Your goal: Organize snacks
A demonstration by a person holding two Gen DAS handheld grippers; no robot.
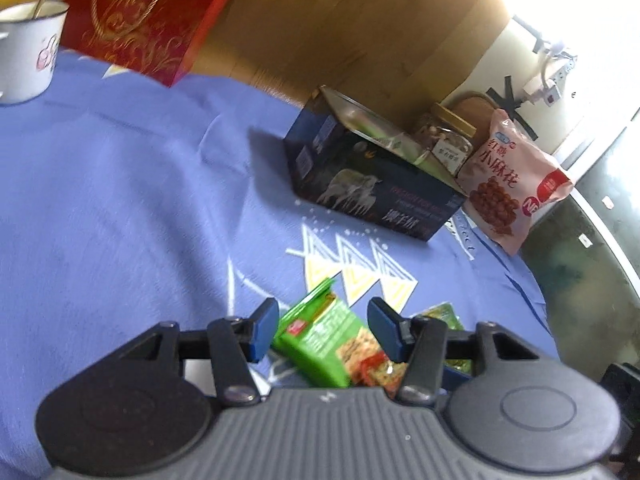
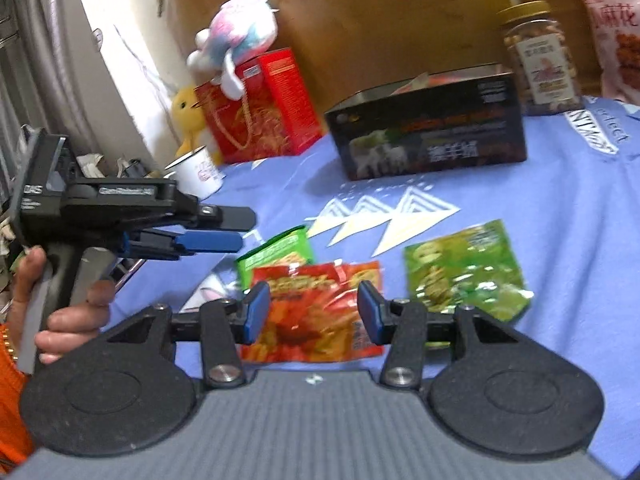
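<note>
Green snack packet (image 1: 320, 340) lies between left gripper (image 1: 324, 330) fingers — untouched.

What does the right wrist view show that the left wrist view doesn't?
Only the right wrist view: the plush toy, the yellow toy, the cardboard box, and the hand holding the left gripper. Only the left wrist view: the power strip on the wall. Both: the dark box, jar, pink bag, red gift bag, mug, green packet.

Red (image 2: 316, 312) and green snack packets (image 2: 464, 268) flat before open dark box (image 2: 432, 136).
</note>
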